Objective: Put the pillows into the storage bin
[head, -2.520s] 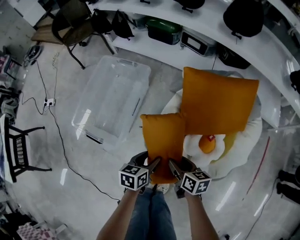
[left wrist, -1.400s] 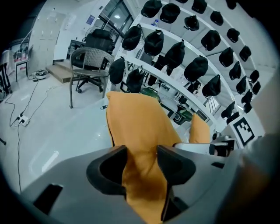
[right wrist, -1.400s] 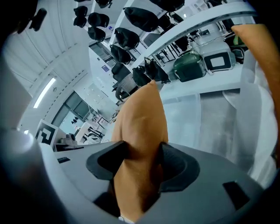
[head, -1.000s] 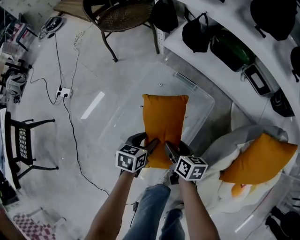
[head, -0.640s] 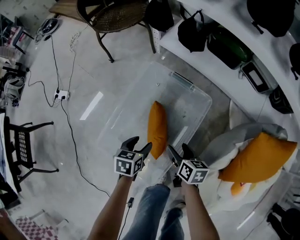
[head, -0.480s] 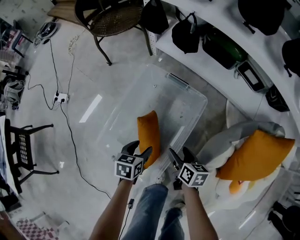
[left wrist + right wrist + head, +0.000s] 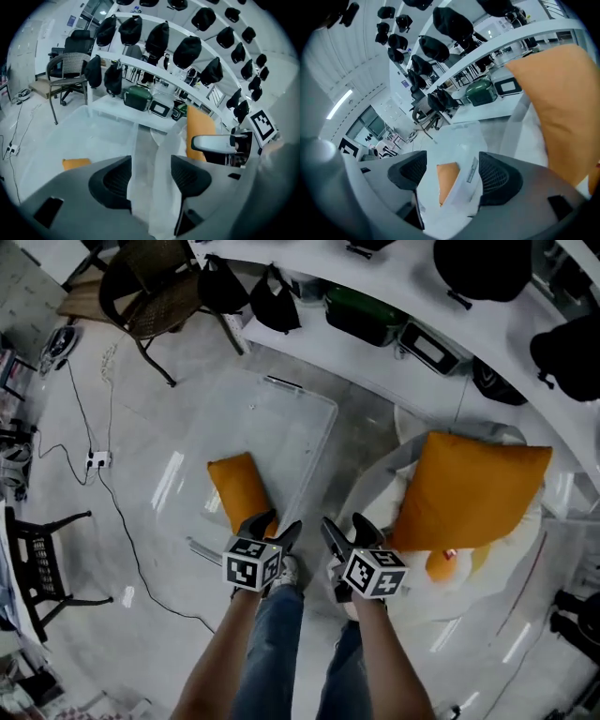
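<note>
The small orange pillow (image 7: 239,491) lies inside the clear storage bin (image 7: 277,432), down at the bin's near end, at about ten o'clock from the left gripper (image 7: 279,527). Through the left gripper view it shows as an orange sliver (image 7: 76,163) behind the bin's wall, at nine o'clock from the jaws. In the right gripper view it sits far off in the gap between the jaws (image 7: 447,180), touching neither pad. The large orange pillow (image 7: 469,488) is outside the bin. It rests tilted on a white cushion (image 7: 487,582) with a yellow round patch, at two o'clock from the right gripper (image 7: 344,527). It fills the three o'clock side of the right gripper view (image 7: 562,108). Both grippers hang side by side just above the person's jeans (image 7: 281,643), near the bin's near rim. Their jaws have just been opening and now stand wide apart, with nothing between them. At twelve o'clock a curved white shelf (image 7: 394,371) carries a green case (image 7: 361,313) and dark bags. At eleven o'clock stands a woven chair (image 7: 155,287), and at nine o'clock a cable (image 7: 103,493) trails over the pale floor.
</note>
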A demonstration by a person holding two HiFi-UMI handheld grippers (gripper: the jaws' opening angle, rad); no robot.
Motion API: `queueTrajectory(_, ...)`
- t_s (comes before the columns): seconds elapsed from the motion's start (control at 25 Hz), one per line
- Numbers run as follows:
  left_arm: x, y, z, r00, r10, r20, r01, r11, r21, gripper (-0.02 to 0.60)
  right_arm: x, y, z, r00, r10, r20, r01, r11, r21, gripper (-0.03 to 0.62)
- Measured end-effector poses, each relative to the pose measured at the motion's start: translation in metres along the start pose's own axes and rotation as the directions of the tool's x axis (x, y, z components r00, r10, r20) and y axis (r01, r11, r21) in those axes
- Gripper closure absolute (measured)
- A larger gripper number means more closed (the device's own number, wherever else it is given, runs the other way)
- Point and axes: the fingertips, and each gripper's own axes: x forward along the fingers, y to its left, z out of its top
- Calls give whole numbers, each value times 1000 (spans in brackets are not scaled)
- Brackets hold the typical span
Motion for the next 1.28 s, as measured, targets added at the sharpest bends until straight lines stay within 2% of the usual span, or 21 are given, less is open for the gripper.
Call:
queueTrajectory(0.12,16,-69,-3,1000,-27,1,27,999,34,314,-54,-41,4,999,-19,27,19,1000,0,266)
queueTrajectory(0.36,68,-209,-35,995,-94,-30,96,993,68,314,-169,-151,-7,994,-92,52,91,996,26,266)
queueTrajectory(0.68,125,-324,-91,983,-133,-124,144,986,89,314,-282,-279,-43,974,-222,39,217,971,96,266)
queueTrajectory(0.84,155,-348,-125,966,-149,-211,177,977,118,314,-307,-330,-67,957,-288,19,284,952,117,266)
queueTrajectory(1.04,206,-347,-174,948,-134,-289,184,971,153,311,-308,-393,-104,940,-341,-4,339,932,126,266)
queueTrajectory(1.28,259,-338,-226,921,-121,-371,185,973,142,293,-305,-480,-150,886,-463,-39,463,874,144,264)
